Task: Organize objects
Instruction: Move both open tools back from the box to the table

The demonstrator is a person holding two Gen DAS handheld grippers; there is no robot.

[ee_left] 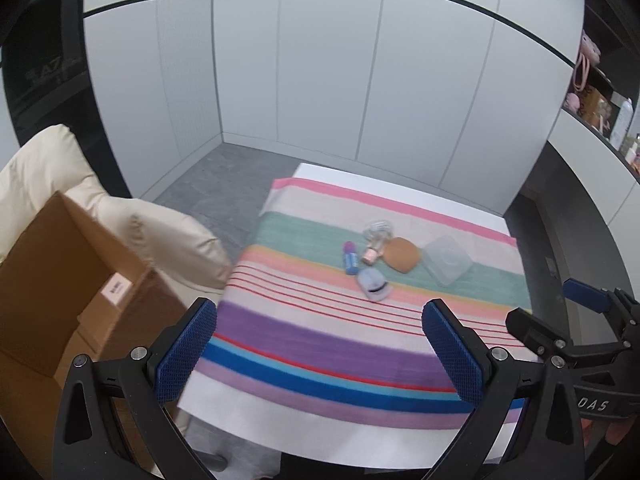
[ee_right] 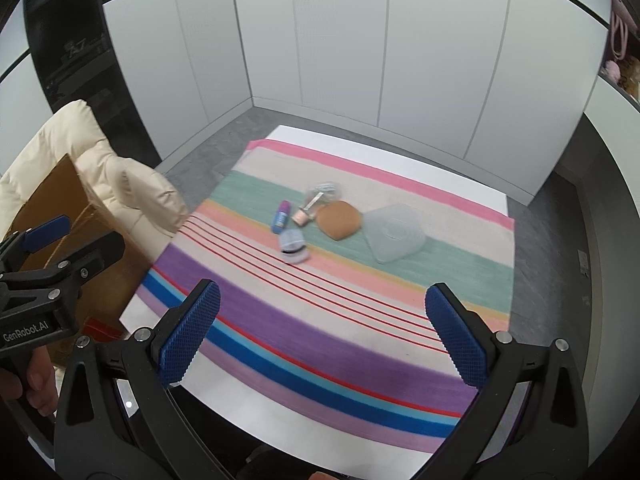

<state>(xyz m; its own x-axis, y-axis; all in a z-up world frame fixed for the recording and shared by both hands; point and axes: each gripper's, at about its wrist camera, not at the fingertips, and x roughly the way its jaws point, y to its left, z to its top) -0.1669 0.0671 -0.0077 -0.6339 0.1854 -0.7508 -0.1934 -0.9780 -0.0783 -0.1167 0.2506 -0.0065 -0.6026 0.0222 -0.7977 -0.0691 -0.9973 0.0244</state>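
Both the left gripper (ee_left: 320, 354) and right gripper (ee_right: 323, 334) hover with fingers wide and empty above the near edge of the striped cloth (ee_right: 280, 332) covering the surface. The task objects, a brown pouch (ee_right: 339, 219), clear container (ee_right: 394, 238), blue tube (ee_right: 280, 218) and others, cluster mid-cloth. Open cloth surrounds them. The cardboard box (ee_left: 68, 280) at left is probably their destination.

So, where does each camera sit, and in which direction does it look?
Left wrist: on the left gripper, facing forward over the striped cloth; its own open fingers show, the right gripper at the right edge.
Right wrist: on the right gripper, same direction; its open fingers show, the left gripper and a hand at left.
Shared: the cloth, the brown pouch, the clear box, the cardboard box.
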